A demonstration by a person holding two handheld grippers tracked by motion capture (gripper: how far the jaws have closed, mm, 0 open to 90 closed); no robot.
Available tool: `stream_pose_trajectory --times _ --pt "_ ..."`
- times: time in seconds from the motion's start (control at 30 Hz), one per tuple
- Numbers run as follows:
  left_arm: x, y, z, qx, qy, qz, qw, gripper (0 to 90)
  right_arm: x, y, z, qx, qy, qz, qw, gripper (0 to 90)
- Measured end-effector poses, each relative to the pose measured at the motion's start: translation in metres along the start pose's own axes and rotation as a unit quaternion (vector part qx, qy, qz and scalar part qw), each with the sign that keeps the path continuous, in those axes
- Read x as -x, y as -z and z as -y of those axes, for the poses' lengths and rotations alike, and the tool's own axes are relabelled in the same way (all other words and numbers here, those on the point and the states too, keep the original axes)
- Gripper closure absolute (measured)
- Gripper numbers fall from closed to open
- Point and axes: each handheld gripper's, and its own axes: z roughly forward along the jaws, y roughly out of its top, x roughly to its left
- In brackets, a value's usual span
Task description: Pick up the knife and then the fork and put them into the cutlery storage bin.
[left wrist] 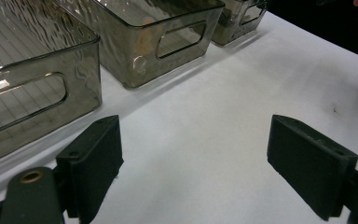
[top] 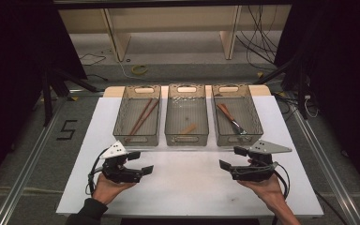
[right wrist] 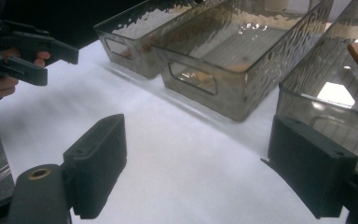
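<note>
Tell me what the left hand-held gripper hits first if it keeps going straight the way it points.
Probably nothing on the white table: the left hand-held gripper, jaws open, points over bare surface, passing right of the middle bin. Farther on lies the table's edge, though depth is hard to judge.

White-covered table (top: pixel 192 183), three clear smoky bins (top: pixel 186 136) in a row at its far edge

middle bin's (top: pixel 186 115) small brownish item (top: pixel 188 129), perhaps wooden

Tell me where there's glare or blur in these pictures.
High view: sharp on the white table, dark at both sides. Right gripper view: bright glare on the nearest bin's floor. Left gripper view: rippled bin walls distort what lies behind them.
</note>
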Motion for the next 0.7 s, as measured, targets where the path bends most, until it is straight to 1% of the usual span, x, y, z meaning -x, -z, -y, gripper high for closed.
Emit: stream_pose_trajectory --times 0.07,0.13,0.2,0.27,0.37,0.47,0.5,0.57,0.7 --pt "0.001 0.0 0.001 0.002 0.001 0.003 1.0 17.5 -0.001 0.002 0.005 0.003 -0.004 0.0 1.0 20.2" --pt "0.001 0.0 0.001 0.001 -0.003 0.005 1.0 17.5 -0.002 0.003 0.011 0.006 -0.007 0.001 1.0 20.2" --pt "0.001 0.001 0.001 0.004 -0.002 0.007 1.0 17.5 -0.003 0.005 0.016 0.008 0.0 0.006 0.9999 20.2" --pt "0.002 0.002 0.002 0.007 -0.004 0.012 0.9999 17.5 -0.004 0.006 0.019 0.012 -0.006 0.007 0.9999 20.3" --pt "0.003 0.002 0.002 0.009 -0.002 0.012 0.9999 17.4 -0.004 0.005 0.021 0.013 -0.005 0.009 0.9999 20.1" --pt "0.002 0.002 0.003 0.011 -0.001 0.012 0.9999 17.4 -0.004 0.005 0.021 0.019 -0.01 0.009 0.9997 19.9" --pt "0.001 0.003 0.003 0.012 -0.003 0.012 0.9999 17.4 -0.004 0.005 0.021 0.018 -0.009 0.009 0.9998 19.8" --pt "0.001 0.004 0.003 0.015 0.0 0.011 0.9998 17.4 -0.004 0.004 0.021 0.018 -0.008 0.008 0.9998 19.7" --pt "0.001 0.004 0.003 0.014 0.001 0.01 0.9999 17.3 -0.003 0.004 0.022 0.016 -0.012 0.007 0.9998 19.6"
